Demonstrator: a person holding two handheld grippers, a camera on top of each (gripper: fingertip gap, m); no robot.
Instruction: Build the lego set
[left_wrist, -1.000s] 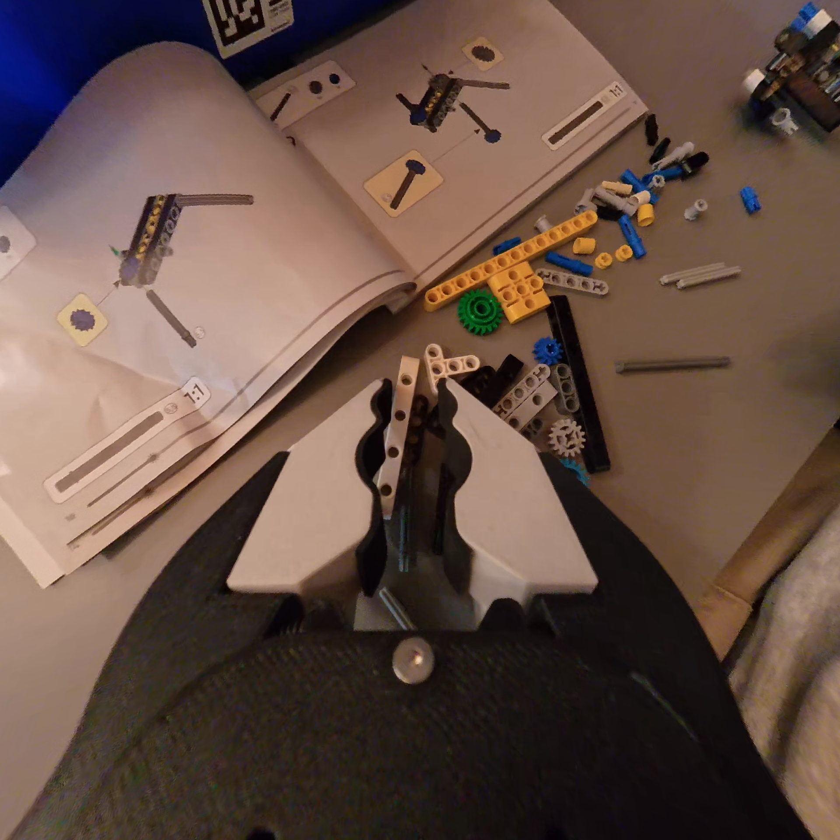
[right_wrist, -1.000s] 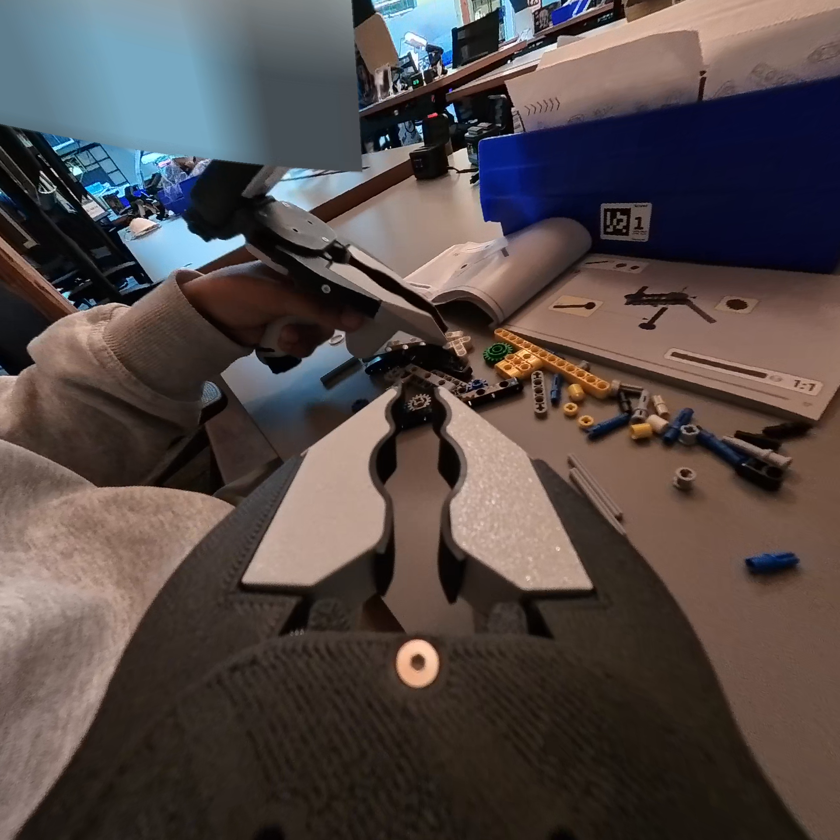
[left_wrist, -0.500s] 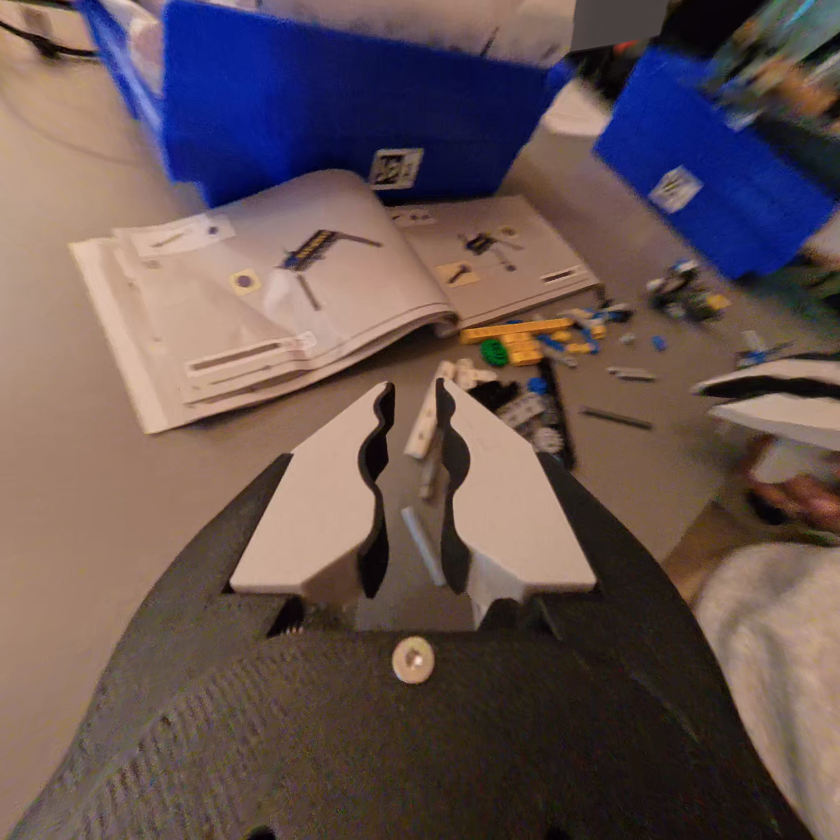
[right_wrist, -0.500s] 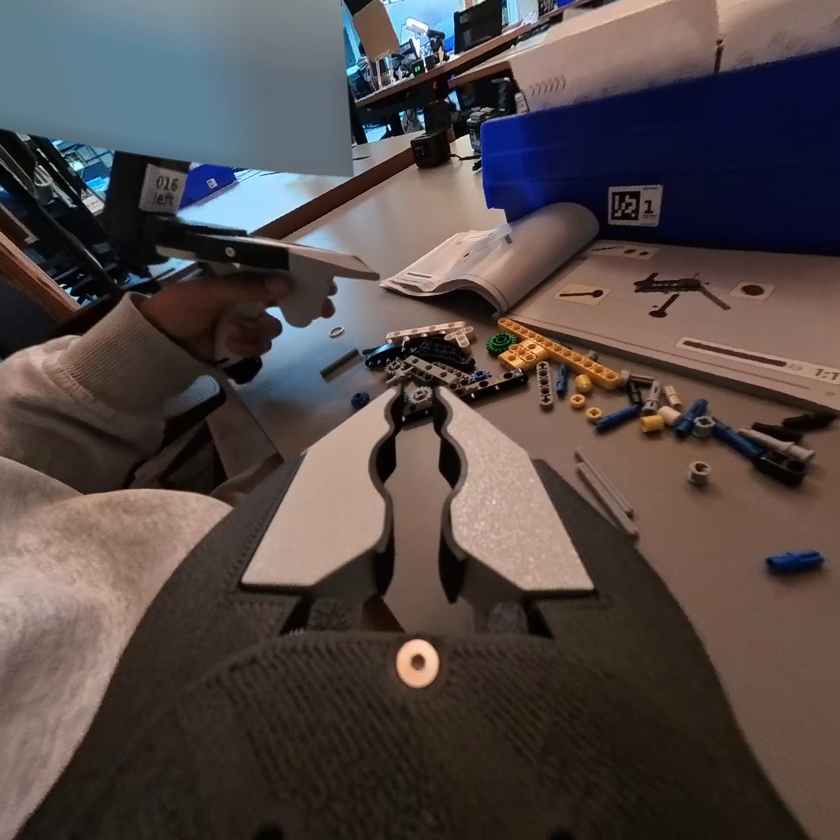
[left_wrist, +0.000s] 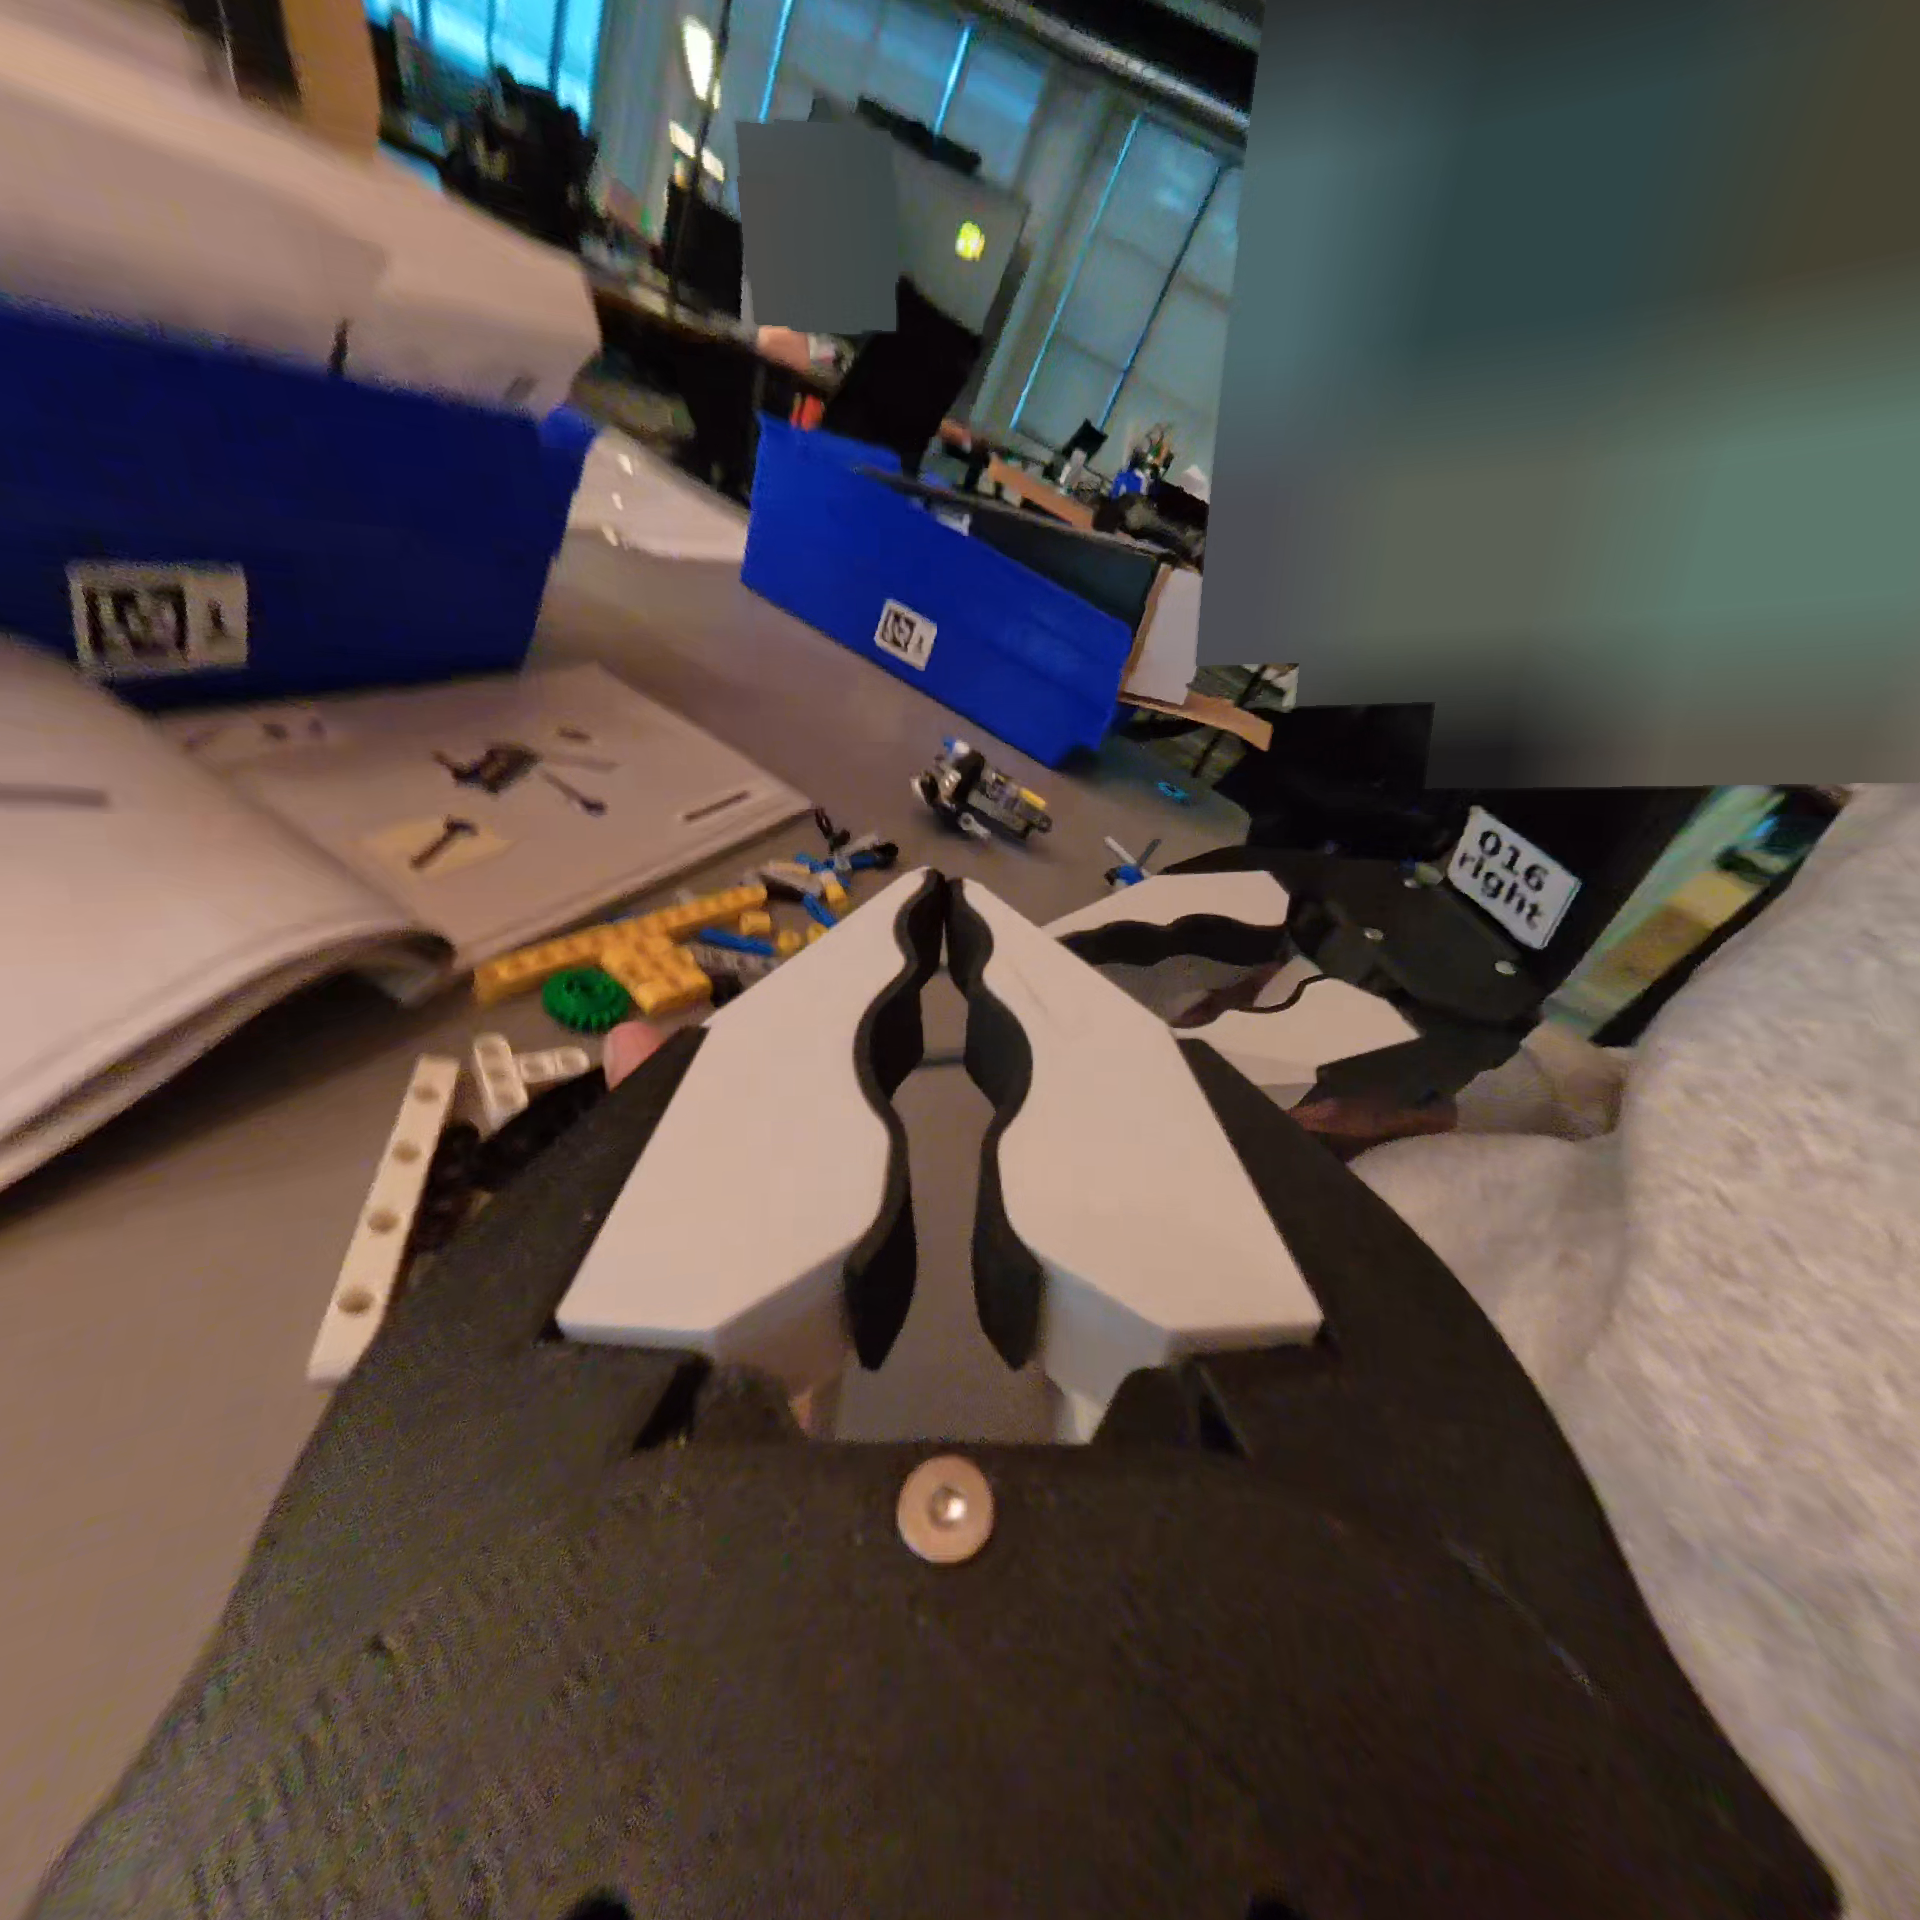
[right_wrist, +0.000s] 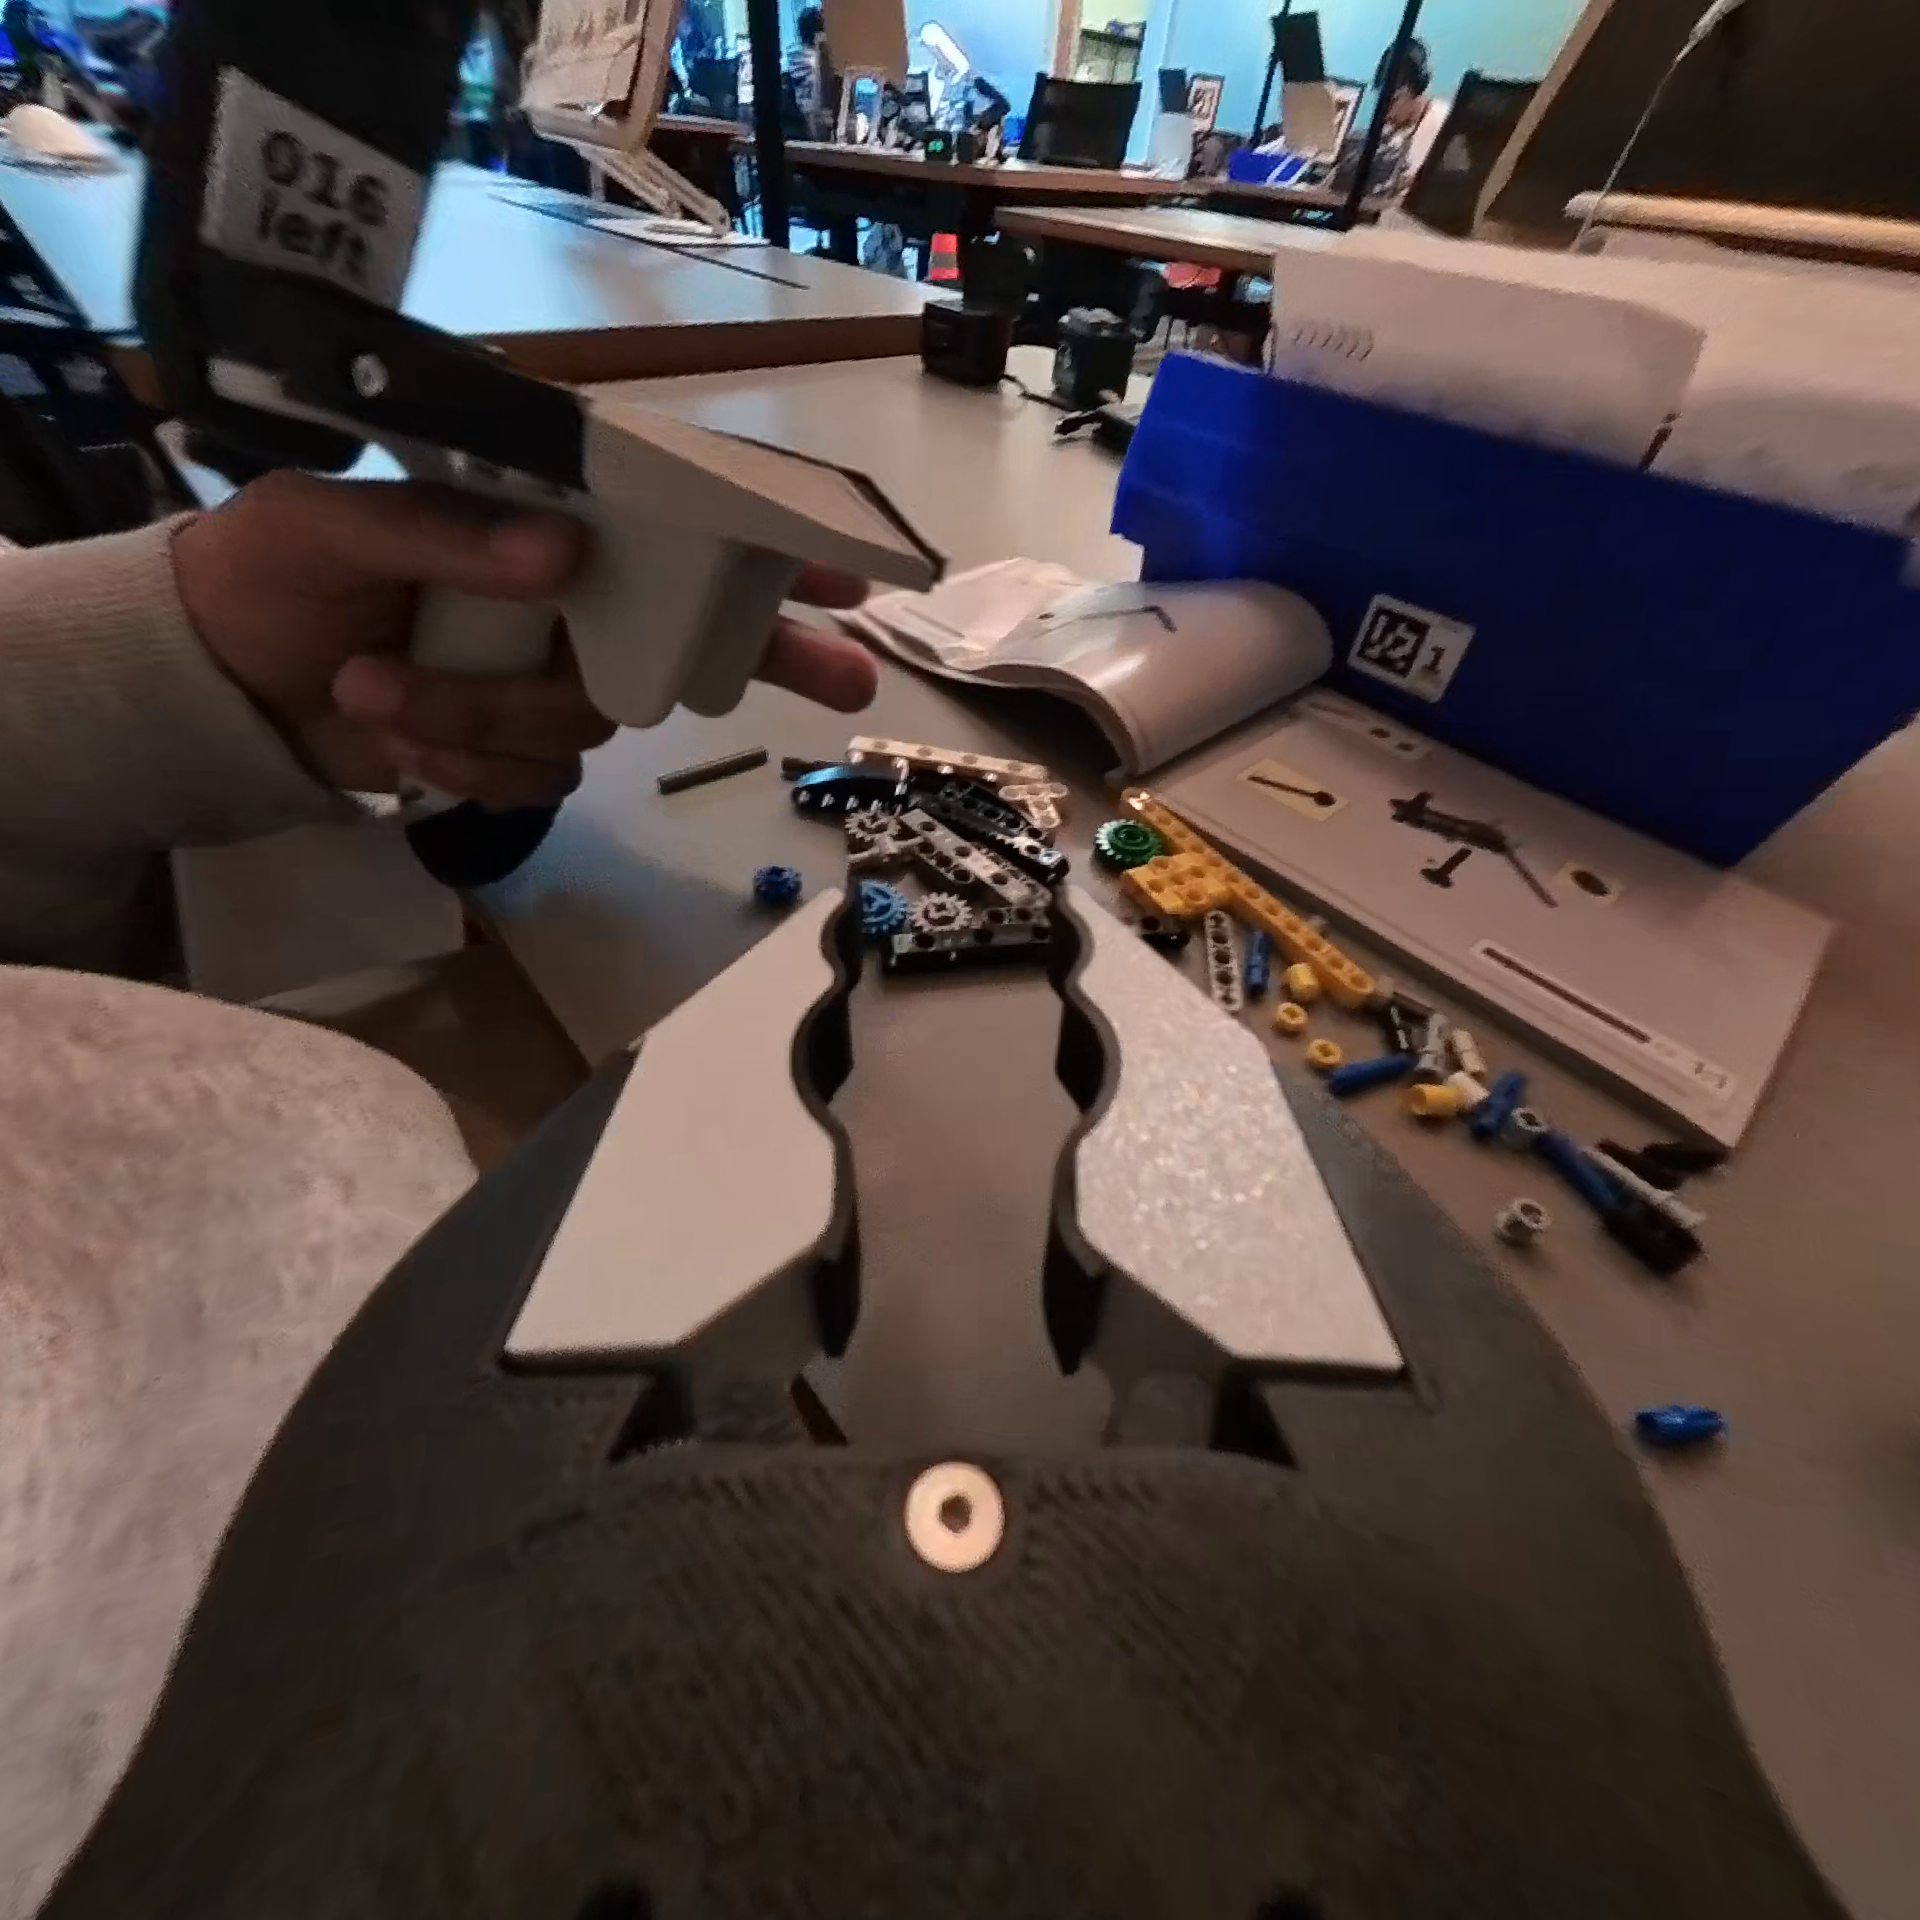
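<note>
Loose lego pieces lie in a pile on the grey table: a white beam (left_wrist: 390, 1195), a long yellow beam (right_wrist: 1236, 904), a green gear (right_wrist: 1127, 842), and black and grey beams with gears (right_wrist: 966, 883). My right gripper (right_wrist: 956, 914) is open and empty, low over the near edge of the pile. My left gripper (left_wrist: 940, 883) is shut with nothing between its fingertips. It is held level above the table, left of the pile in the right wrist view (right_wrist: 914, 566). The right gripper also shows in the left wrist view (left_wrist: 1174, 930). A small part-built model (left_wrist: 982, 795) stands farther back.
An open instruction booklet (right_wrist: 1507, 904) lies behind the pile, against a blue bin (right_wrist: 1558, 582). A second blue bin (left_wrist: 935, 613) stands farther off. A dark axle (right_wrist: 712, 771), a small blue gear (right_wrist: 777, 883) and a blue pin (right_wrist: 1678, 1423) lie apart. My sleeve (right_wrist: 156, 1247) covers the near left. From the right gripper's tips to the green gear (right_wrist: 1127, 842) is close to 11 cm. My left wrist view (left_wrist: 590, 993) looks at it from another angle.
My left gripper rose from the pile, leaving the white beam on the table, tilted up level and closed. My right gripper opened wider and moved closer to the pile.
</note>
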